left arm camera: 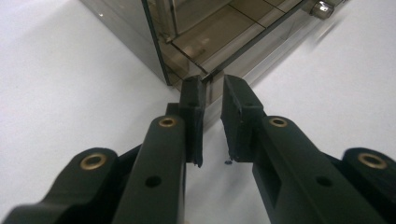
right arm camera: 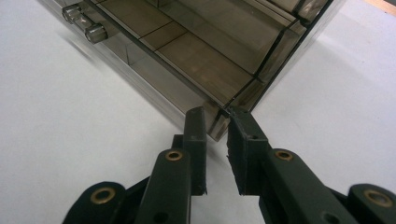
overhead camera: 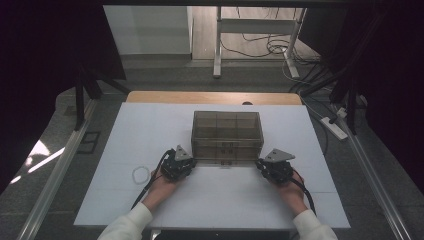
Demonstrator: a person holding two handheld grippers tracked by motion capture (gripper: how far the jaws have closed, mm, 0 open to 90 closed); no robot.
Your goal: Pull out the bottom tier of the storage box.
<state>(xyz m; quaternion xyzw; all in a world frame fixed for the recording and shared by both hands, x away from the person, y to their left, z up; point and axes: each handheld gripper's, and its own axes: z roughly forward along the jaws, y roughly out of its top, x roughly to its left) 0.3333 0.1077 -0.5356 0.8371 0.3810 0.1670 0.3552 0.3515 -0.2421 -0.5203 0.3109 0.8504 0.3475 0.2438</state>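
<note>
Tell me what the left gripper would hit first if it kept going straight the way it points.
Most likely the near left corner of the smoky clear box: the left gripper has its slightly parted jaws right at that corner's edge, though contact is unclear.

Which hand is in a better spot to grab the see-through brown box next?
Neither clearly; probably both together. The left gripper sits at the near left corner of the box, the right gripper at its near right corner. Each has its jaws slightly apart at a bottom corner edge, so a two-handed move looks likely.
</note>
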